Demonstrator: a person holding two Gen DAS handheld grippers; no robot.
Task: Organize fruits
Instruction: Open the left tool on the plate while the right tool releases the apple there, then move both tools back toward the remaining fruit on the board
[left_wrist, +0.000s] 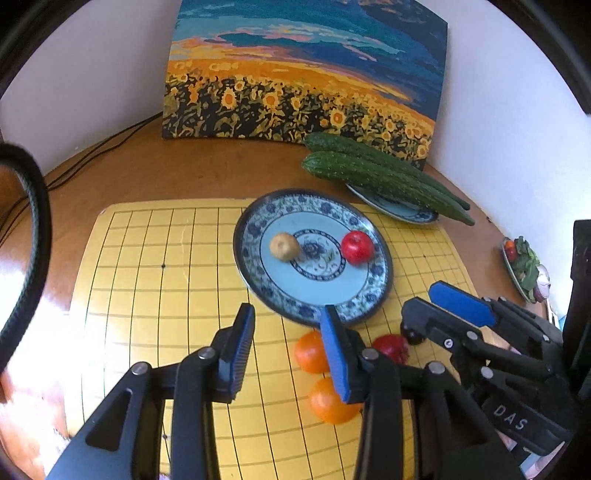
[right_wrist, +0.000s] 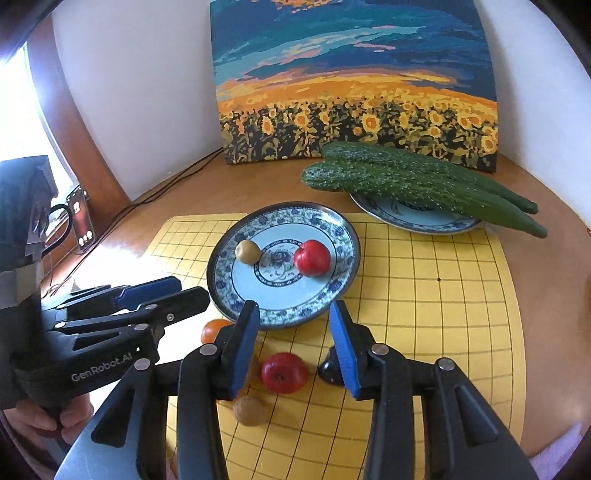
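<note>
Resting on patterned plate (right_wrist: 343, 236), red apple (right_wrist: 312, 257), perhaps kiwi (right_wrist: 248, 251)

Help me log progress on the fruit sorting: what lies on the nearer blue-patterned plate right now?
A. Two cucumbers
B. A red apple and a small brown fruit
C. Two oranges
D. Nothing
B: the right wrist view shows a red apple and a small brown fruit resting on the nearer plate, while the cucumbers lie across the farther plate.
</note>
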